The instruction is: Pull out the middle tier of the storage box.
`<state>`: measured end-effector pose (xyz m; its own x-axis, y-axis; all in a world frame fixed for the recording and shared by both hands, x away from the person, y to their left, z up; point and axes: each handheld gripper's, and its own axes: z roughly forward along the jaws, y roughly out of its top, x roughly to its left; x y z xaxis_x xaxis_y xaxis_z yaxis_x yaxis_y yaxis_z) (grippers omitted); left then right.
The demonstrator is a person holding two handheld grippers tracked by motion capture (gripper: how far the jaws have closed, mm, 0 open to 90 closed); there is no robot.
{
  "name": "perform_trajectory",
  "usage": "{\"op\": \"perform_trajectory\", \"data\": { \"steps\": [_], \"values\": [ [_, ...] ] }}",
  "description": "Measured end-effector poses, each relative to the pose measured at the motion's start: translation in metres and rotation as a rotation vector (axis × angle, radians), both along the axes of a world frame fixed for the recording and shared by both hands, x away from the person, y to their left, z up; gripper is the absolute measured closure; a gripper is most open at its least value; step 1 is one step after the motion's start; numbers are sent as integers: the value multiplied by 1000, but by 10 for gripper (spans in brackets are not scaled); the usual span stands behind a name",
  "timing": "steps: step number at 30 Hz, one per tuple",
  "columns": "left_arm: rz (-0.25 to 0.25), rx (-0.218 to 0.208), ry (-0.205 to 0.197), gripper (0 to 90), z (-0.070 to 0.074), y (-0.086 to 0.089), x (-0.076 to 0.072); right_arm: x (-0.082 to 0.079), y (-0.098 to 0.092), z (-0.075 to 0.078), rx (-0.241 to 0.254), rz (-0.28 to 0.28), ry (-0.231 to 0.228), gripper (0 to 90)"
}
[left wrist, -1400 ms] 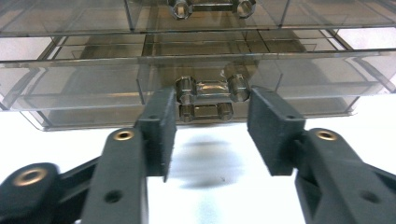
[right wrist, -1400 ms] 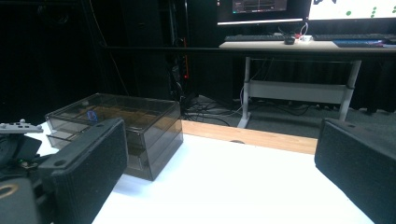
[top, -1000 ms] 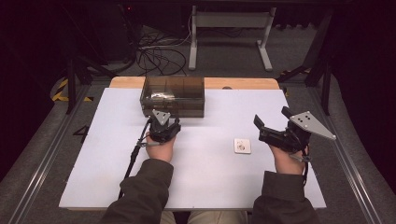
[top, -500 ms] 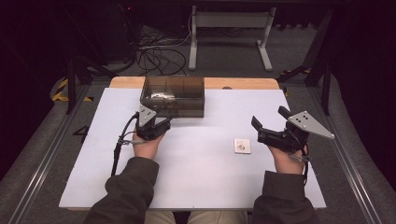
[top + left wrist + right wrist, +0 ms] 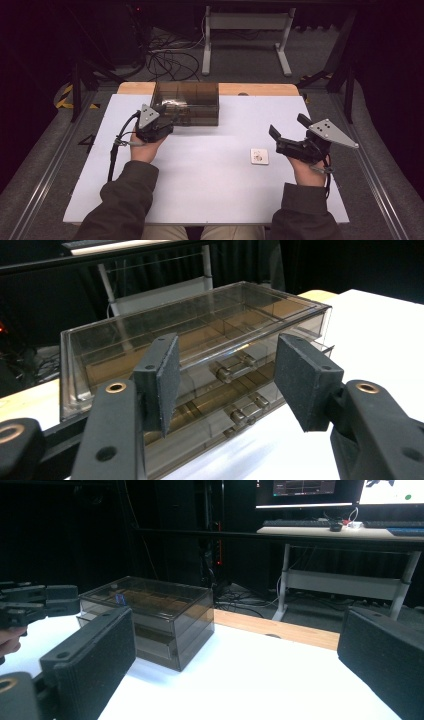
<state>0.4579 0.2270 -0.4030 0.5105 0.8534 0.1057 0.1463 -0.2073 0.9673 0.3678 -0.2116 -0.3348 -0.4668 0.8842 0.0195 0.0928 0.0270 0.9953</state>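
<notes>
At a white-topped table, we see a person's left gripper held just in front of a smoky translucent plastic drawer box that stands at the far edge, left of centre. From the high view its fingertips merge with the box's dark front, and we cannot tell there whether they touch it. The left gripper view settles more: the two black foam pads stand partly apart with nothing between them, and the box lies beyond them, near but clear of both. That view also picks out two stacked drawers with small clear handles, detail too small to read from above. What sits inside the box stays hard to make out; from above we see a pale blur near its left end.

The right gripper hangs well apart over the right side of the table, its jaws wide and empty. Its own view cuts both pads off at the frame's edges, and shows the box far off with the left gripper beside it at the left edge, blurred.

A small white square tile lies flat between the hands, nearer the right gripper; its markings are too faint to read
</notes>
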Motion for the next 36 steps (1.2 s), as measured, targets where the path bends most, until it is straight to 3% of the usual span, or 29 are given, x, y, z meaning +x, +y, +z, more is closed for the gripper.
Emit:
{"op": "perform_trajectory", "data": {
  "steps": [5, 9, 13, 31, 36],
  "values": [
    [-29, -17, 33, 462, -5, 8, 6, 0, 0, 0, 2, -1, 1, 29],
    [-39, 7, 39, 486, -11, 9, 12, 0, 0, 0, -1, 5, 1, 29],
    [-57, 33, 36, 512, -17, 11, 17, 0, 0, 0, 1, 12, 1, 30],
    [-101, 58, 16, 552, -35, 16, 35, 2, -2, -2, -8, 24, -7, 36],
    [-108, 69, 30, 569, -39, 15, 37, 2, -1, -2, -11, 23, 0, 37]
  ]
}}
